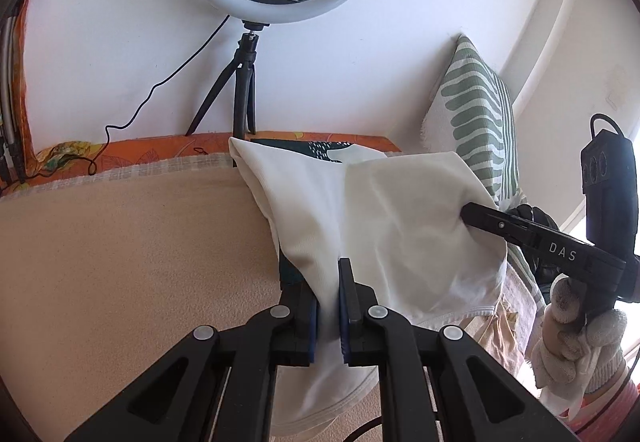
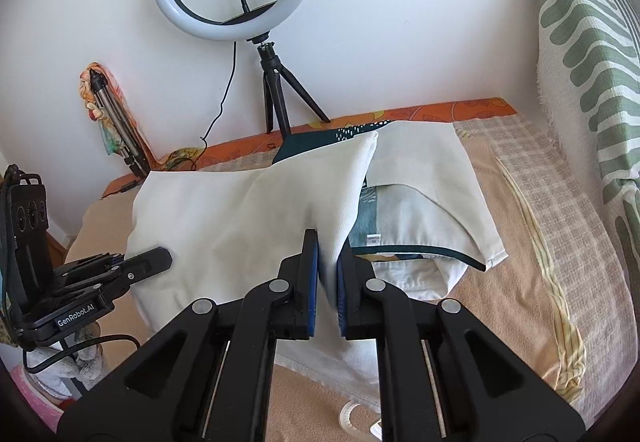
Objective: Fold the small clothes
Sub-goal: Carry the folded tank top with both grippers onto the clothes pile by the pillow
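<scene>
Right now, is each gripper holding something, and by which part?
Both hold the white garment: the left gripper and the right gripper each pinch a bunched fold of its fabric.

The white garment (image 2: pixel 224 218) is soft, matt ribbed cloth. Both grippers are matt black plastic. The beige blanket (image 1: pixel 140 262) looks fuzzy.

"DAS" is printed in white on the right gripper (image 1: pixel 464 216), seen at the right. "GenRobot.AI" is printed on the left gripper (image 2: pixel 170 256), at the near left.
</scene>
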